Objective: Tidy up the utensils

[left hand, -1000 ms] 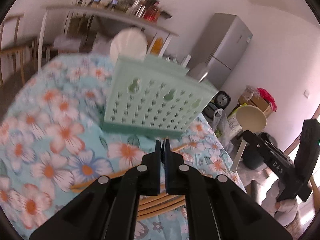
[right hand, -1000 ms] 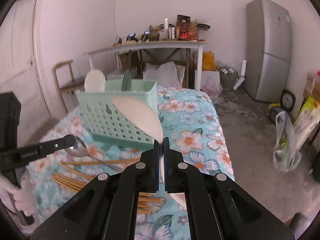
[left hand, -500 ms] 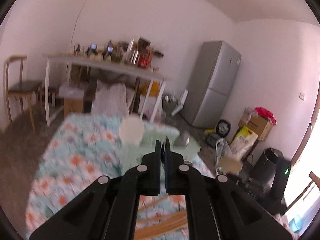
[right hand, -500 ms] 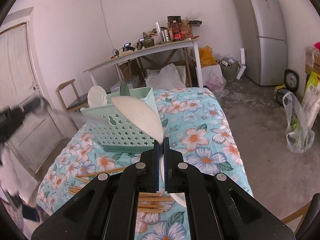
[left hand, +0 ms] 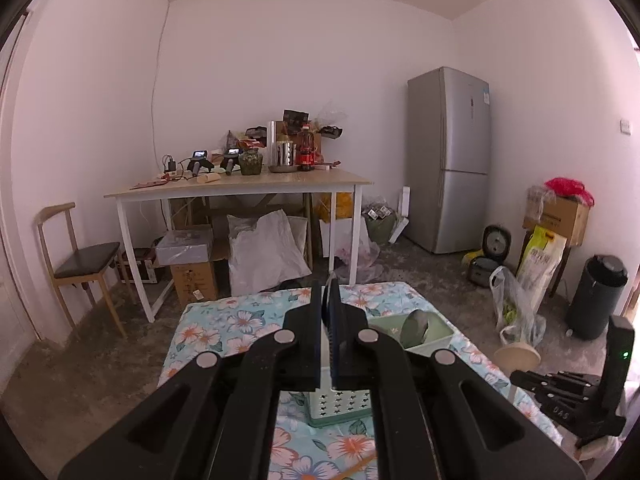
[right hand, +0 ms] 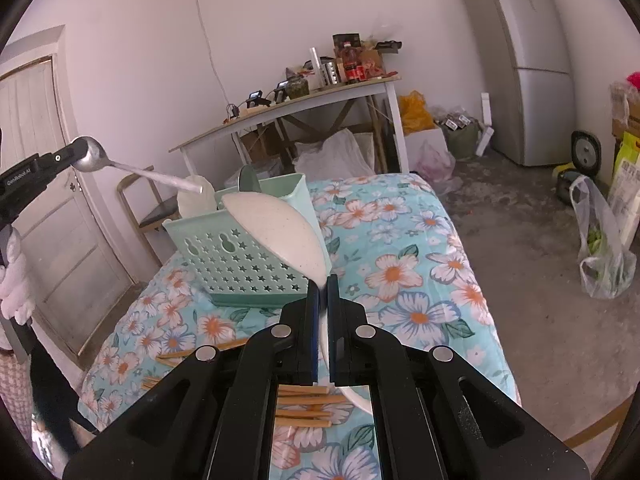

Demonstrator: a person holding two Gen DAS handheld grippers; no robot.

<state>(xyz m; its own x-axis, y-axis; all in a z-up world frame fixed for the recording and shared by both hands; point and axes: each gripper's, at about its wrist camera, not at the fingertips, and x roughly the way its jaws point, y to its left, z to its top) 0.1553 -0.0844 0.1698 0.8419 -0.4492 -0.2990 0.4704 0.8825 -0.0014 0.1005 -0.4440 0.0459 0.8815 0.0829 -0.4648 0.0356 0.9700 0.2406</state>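
Left wrist view: the left gripper (left hand: 329,304) has its jaws closed to a thin slit, pinching what appears to be the bowl end of a metal spoon (right hand: 93,156); in this view only a sliver shows edge-on between the pads, so the grip is read mainly from the right wrist view, where the spoon's bowl sits at the gripper tip and its handle points toward the basket. The gripper body carries white lettering in that view that seems to begin "Gen", the rest too small to read.

Right wrist view: the right gripper (right hand: 323,286) is likewise closed to a narrow gap, clamped on the handle of a cream speckled spoon (right hand: 278,234), whose broad bowl rises in front of the basket. In the left wrist view this gripper's body shows letters resembling "DAS".

The mint-green basket (right hand: 236,258), perforated with star and gourd-shaped holes, stands on the floral tablecloth (right hand: 416,280). A pale ladle (right hand: 192,202) and a grey-green spoon (right hand: 249,179) stand upright inside it. Wooden chopsticks (right hand: 304,404) lie loose on the cloth near the right gripper, well apart from the basket.

Background: a grey refrigerator (left hand: 450,156) with a small unreadable label, and a desk (left hand: 240,186) bearing a red-labelled bottle (left hand: 306,154).
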